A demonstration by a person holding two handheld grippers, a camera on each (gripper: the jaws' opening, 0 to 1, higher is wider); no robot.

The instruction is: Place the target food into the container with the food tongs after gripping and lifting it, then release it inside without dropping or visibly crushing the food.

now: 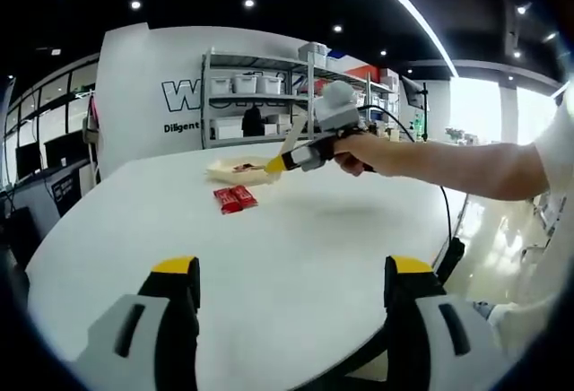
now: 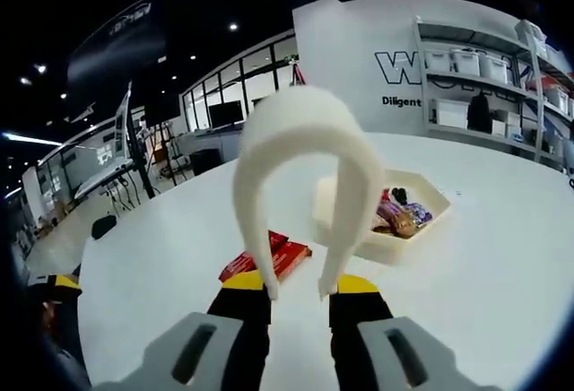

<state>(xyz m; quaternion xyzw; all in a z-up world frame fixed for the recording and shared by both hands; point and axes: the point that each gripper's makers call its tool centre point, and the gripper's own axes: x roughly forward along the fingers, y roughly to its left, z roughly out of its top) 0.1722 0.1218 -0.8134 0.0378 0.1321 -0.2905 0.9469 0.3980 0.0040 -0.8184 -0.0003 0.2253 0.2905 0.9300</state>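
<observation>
My right gripper (image 2: 300, 283) is shut on white food tongs (image 2: 305, 131), whose arch rises ahead of the jaws; nothing is held in the tongs. Beyond them, two red food packets (image 2: 269, 261) lie flat on the white table, just left of a cream container (image 2: 345, 230) that holds several wrapped snacks (image 2: 399, 216). In the left gripper view a hand holds that right gripper (image 1: 300, 153) above the table beside the container (image 1: 238, 171), with the red packets (image 1: 235, 199) in front of it. My left gripper (image 1: 291, 270) is open and empty, low over the near side of the table.
The round white table (image 1: 296, 238) ends at a curved edge on the right, where a black cable (image 1: 446, 221) hangs down. Shelves with storage bins (image 1: 260, 95) stand behind it against a lettered wall. Desks and monitors (image 2: 206, 131) line the far left.
</observation>
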